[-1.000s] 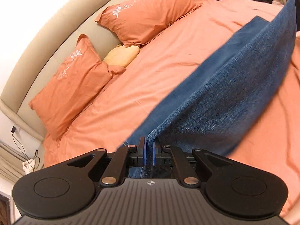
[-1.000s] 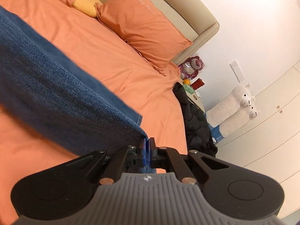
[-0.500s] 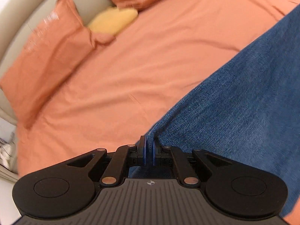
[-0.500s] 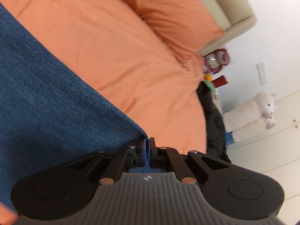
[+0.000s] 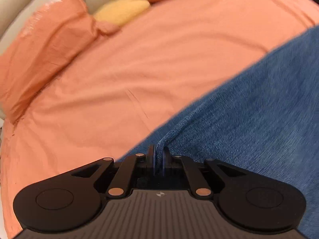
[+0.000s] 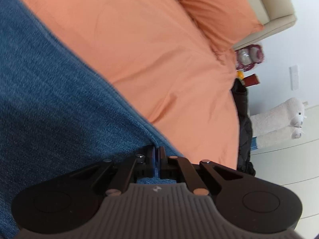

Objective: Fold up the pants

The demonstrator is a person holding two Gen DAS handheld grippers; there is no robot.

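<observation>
Two black grippers, both tilted down toward the orange bedsheet (image 5: 139, 63): left gripper (image 5: 159, 160) is clenched on an edge of the blue denim pants (image 5: 249, 109). Right gripper (image 6: 157, 159) pinches another edge; pants spread between them over the sheet, w/ orange pillows (image 5: 45, 49) beyond.

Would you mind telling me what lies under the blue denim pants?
Around the blue denim pants only the orange bedsheet shows, so it probably continues beneath them. Whatever sits directly under the denim is covered.
</observation>
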